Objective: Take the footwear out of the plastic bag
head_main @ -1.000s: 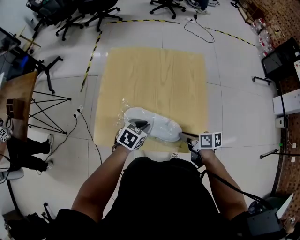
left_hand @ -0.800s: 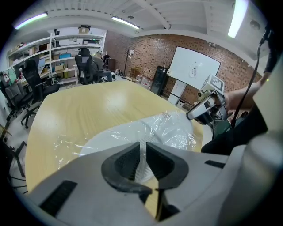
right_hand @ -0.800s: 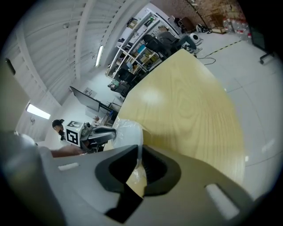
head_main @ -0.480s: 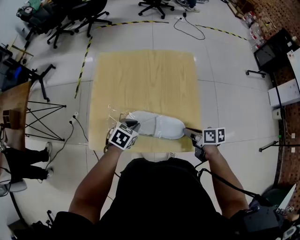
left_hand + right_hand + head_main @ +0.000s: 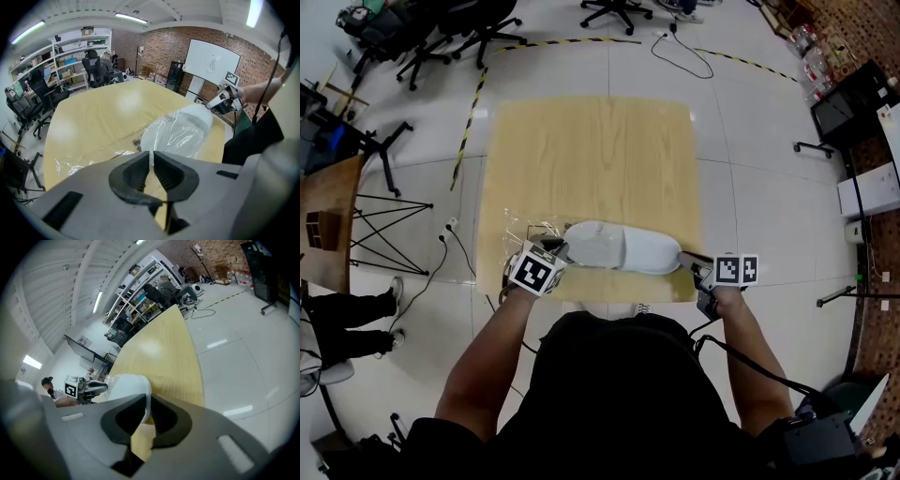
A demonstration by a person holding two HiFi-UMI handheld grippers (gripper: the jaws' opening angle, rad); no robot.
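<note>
The left gripper's (image 5: 151, 157) jaws have just been closing and are pinching the clear crinkly plastic bag (image 5: 532, 232). The right gripper (image 5: 146, 411) is squeezing the white soft shoe (image 5: 623, 248).

one white shoe (image 5: 623, 248). one clear plastic bag (image 5: 530, 232). one wooden surface (image 5: 591, 150). two tongs, the left tongs (image 5: 557, 251) and the right tongs (image 5: 687, 259). at least three office chairs (image 5: 492, 23) on the floor beyond.

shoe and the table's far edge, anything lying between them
Nothing does. In the head view, only the bare wood of the table lies between the shoe and that edge.
</note>
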